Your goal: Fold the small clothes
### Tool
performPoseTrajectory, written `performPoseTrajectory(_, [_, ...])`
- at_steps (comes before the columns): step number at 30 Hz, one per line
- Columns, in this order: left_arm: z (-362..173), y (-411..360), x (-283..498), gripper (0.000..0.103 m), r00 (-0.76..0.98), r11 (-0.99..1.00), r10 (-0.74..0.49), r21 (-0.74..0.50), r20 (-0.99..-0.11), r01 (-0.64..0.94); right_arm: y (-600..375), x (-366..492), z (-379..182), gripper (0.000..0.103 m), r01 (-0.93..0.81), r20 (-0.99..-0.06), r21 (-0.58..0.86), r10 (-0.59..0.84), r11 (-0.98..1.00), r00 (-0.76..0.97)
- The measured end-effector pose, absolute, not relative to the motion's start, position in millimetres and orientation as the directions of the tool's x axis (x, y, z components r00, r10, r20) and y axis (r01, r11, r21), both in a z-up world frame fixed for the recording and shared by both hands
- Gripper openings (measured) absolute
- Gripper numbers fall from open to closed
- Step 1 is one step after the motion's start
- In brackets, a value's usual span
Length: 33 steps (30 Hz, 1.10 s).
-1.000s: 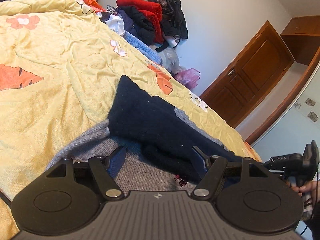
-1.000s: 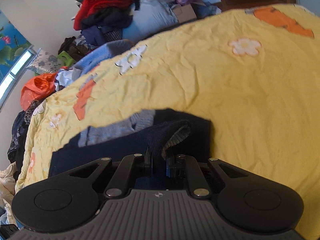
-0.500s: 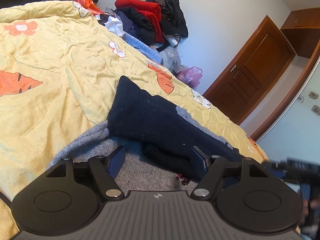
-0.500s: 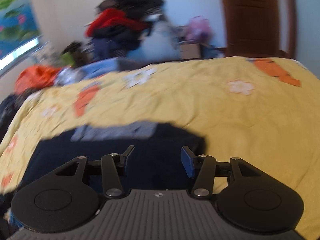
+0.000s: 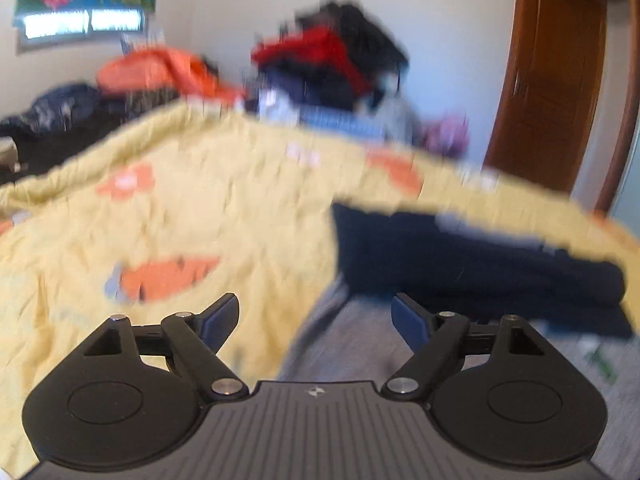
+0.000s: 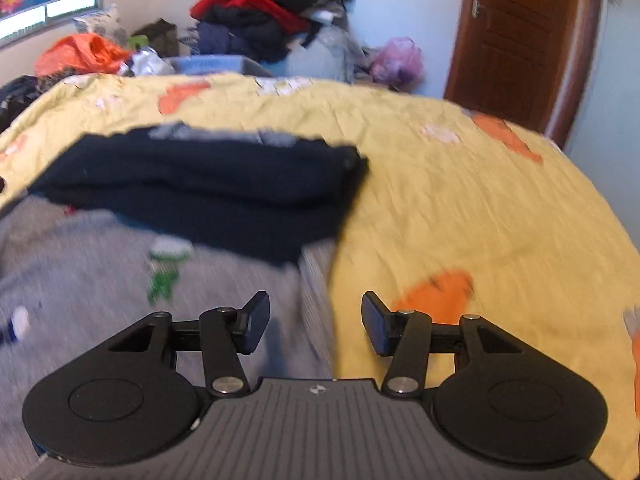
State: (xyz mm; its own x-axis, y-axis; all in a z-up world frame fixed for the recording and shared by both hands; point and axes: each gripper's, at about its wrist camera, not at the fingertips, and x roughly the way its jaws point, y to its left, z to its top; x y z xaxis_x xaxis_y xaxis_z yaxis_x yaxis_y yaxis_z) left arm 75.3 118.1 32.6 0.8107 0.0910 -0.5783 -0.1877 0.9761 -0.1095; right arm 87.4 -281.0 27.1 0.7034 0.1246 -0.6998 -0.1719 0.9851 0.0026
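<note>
both grippers are free now, so the step in hand looks like taking a new hold on the grey part for the next fold, and to do it well each one should come low to a side edge of the cloth, take the whole thickness of the edge, and lift both sides together so the fold stays straight. the left gripper (image 5: pixel 316 316) has its jaws spread wide, they have just been opening further, and nothing is between them; it hangs over the left edge of the grey sweater (image 5: pixel 352 340), where the grey meets the yellow bedspread (image 5: pixel 192 216). the right gripper (image 6: pixel 316 322) has its jaws half spread after just closing a little, also empty, above the right edge of the same grey knit. the sweater lies flat on the bed, and its grey body has some small green and white marks, too blurred to read. farther on, its dark navy part (image 6: pixel 200 184) is folded over in thick layers across the grey, with a bit of grey showing at the far edge. behind the bed stands a pile of clothes (image 6: pixel 272 12) and a wooden door (image 6: pixel 516 40).
</note>
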Motion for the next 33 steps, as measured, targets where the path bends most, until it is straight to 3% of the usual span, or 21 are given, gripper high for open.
performPoseTrajectory(2, [19.8,120.9,85.2,0.078,0.752,0.982,0.079,-0.080,-0.654,-0.173,-278.3,84.0,19.8,0.034,-0.190,-0.707,0.048,0.168,0.981,0.687])
performPoseTrajectory(4, [13.2,118.5,85.6,0.066,0.747,0.985,0.123,-0.008,-0.654,-0.170,-274.5,80.5,20.8,0.014,-0.196,-0.714,0.032,0.159,0.980,0.682])
performPoseTrajectory(6, [13.6,121.7,84.8,0.033,0.753,0.987,0.121,-0.003,-0.647,-0.161,-282.0,82.8,22.8,0.006,-0.180,-0.726,0.021,0.139,0.983,0.674])
performPoseTrajectory(7, [14.5,123.8,85.0,0.027,0.753,0.986,0.138,0.015,-0.644,-0.167,-289.7,83.7,23.4,0.006,-0.170,-0.729,0.022,0.132,0.985,0.672])
performPoseTrajectory(11, [10.2,124.4,82.6,0.026,0.773,0.984,0.172,0.064,-0.611,-0.168,-312.7,83.8,21.8,0.005,-0.105,-0.727,0.072,0.124,0.992,0.675])
performPoseTrajectory(13, [13.1,118.6,82.3,0.026,0.769,0.982,0.188,0.094,-0.611,-0.165,-315.1,79.5,21.8,0.007,-0.098,-0.724,0.122,0.156,0.988,0.671])
performPoseTrajectory(17, [28.9,124.7,53.4,0.027,0.762,0.989,0.117,0.005,-0.637,-0.148,-320.8,48.9,38.0,0.041,-0.086,-0.706,0.195,0.200,0.977,0.679])
performPoseTrajectory(20, [36.8,134.0,15.3,0.028,0.773,0.990,0.047,-0.072,-0.633,-0.120,-324.6,10.7,51.9,0.041,-0.139,-0.682,0.258,0.282,0.956,0.675])
performPoseTrajectory(23, [37.3,136.3,-15.3,0.029,0.771,0.990,-0.003,-0.111,-0.636,-0.087,-310.6,-16.7,50.3,0.042,-0.231,-0.718,0.325,0.398,0.917,0.571])
performPoseTrajectory(28, [34.5,131.4,-38.8,0.029,0.753,0.992,-0.043,-0.118,-0.656,-0.046,-261.8,-50.2,31.0,0.047,-0.389,-0.815,0.205,0.377,0.898,0.441])
performPoseTrajectory(31, [47.9,139.6,-55.0,0.029,0.759,0.997,0.018,-0.047,-0.651,-0.064,-255.9,-78.9,39.1,0.049,-0.477,-0.872,0.002,0.236,0.879,0.430])
performPoseTrajectory(33, [62.5,159.8,-69.7,0.029,0.784,0.994,0.064,-0.030,-0.618,-0.105,-269.7,-91.6,46.3,0.058,-0.464,-0.907,-0.059,0.147,0.884,0.395])
